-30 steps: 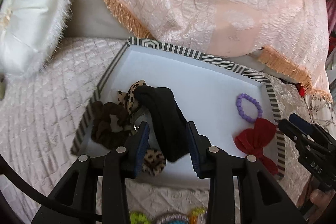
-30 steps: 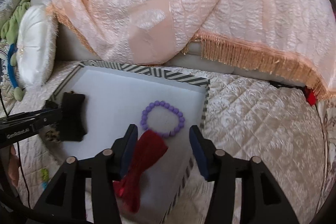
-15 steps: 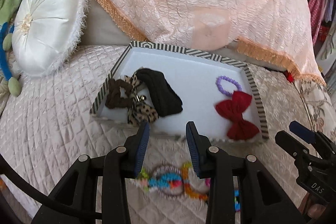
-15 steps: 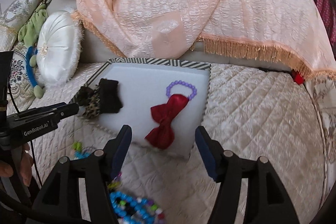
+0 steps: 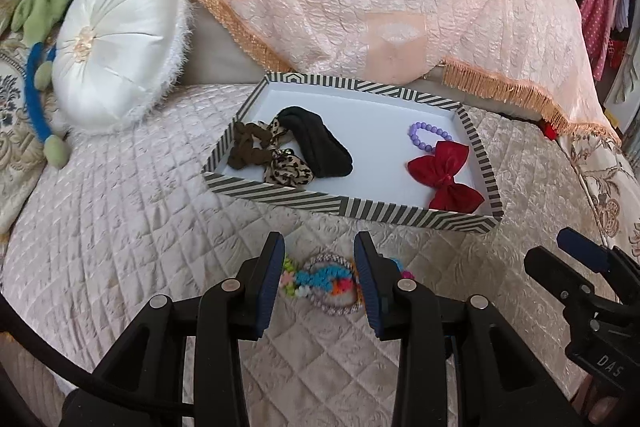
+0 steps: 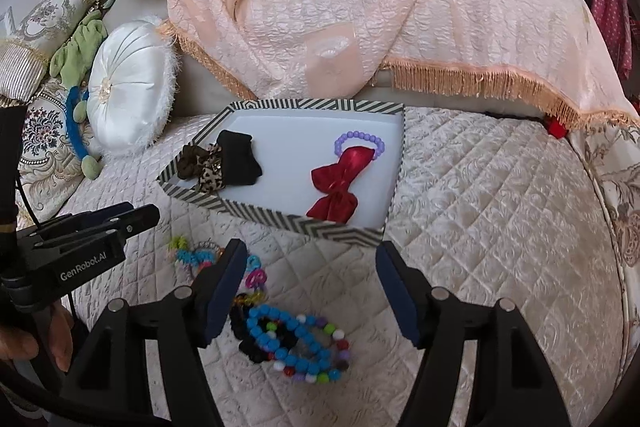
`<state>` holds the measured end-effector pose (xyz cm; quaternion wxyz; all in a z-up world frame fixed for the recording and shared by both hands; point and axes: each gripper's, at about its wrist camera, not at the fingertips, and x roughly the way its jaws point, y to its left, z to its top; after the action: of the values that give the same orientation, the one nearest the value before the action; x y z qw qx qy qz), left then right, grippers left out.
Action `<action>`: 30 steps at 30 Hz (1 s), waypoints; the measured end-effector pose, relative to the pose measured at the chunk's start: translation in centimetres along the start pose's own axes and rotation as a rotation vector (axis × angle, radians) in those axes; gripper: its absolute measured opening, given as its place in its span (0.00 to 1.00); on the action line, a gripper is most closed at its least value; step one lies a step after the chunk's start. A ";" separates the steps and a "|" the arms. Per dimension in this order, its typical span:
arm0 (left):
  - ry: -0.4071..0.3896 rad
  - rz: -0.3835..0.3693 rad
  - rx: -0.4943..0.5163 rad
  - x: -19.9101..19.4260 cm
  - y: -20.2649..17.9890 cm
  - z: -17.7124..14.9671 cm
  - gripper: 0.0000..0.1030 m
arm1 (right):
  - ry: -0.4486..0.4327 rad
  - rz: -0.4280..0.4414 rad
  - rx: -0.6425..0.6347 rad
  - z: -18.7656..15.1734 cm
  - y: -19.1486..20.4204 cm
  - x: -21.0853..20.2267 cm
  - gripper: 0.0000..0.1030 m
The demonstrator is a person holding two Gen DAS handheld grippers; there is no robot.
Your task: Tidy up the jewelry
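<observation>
Between picks: left gripper (image 5: 319, 273) and right gripper (image 6: 311, 281) both agape, empty, over loose bead bracelets (image 6: 296, 343) short of striped tray (image 6: 280, 221); next, likely descend, pinch one.

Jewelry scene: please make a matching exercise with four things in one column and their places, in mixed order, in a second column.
Things:
1. red bow
2. black scrunchie
3. blue bead bracelet
4. white round cushion

Places:
A. on the quilt, between the right gripper's fingers
B. left end of the striped tray
C. right part of the tray, touching the purple bracelet
D. left of the tray, outside it

Pairs: 1-C, 2-B, 3-A, 4-D
</observation>
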<state>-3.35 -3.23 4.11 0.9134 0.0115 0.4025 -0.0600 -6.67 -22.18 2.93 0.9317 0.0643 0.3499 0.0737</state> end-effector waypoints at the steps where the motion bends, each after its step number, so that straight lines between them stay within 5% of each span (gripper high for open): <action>1: -0.006 0.004 0.001 -0.3 -0.1 -0.2 0.11 | -0.002 -0.003 -0.003 -0.1 0.1 -0.2 0.68; 30: -0.051 0.035 -0.026 -3.3 -0.6 -2.7 0.11 | -0.041 -0.047 -0.030 -1.1 1.4 -3.3 0.72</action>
<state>-7.59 -3.31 4.79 0.9243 0.0052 0.3795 -0.0391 -9.97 -21.29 4.44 0.9411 0.0434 0.3308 0.0557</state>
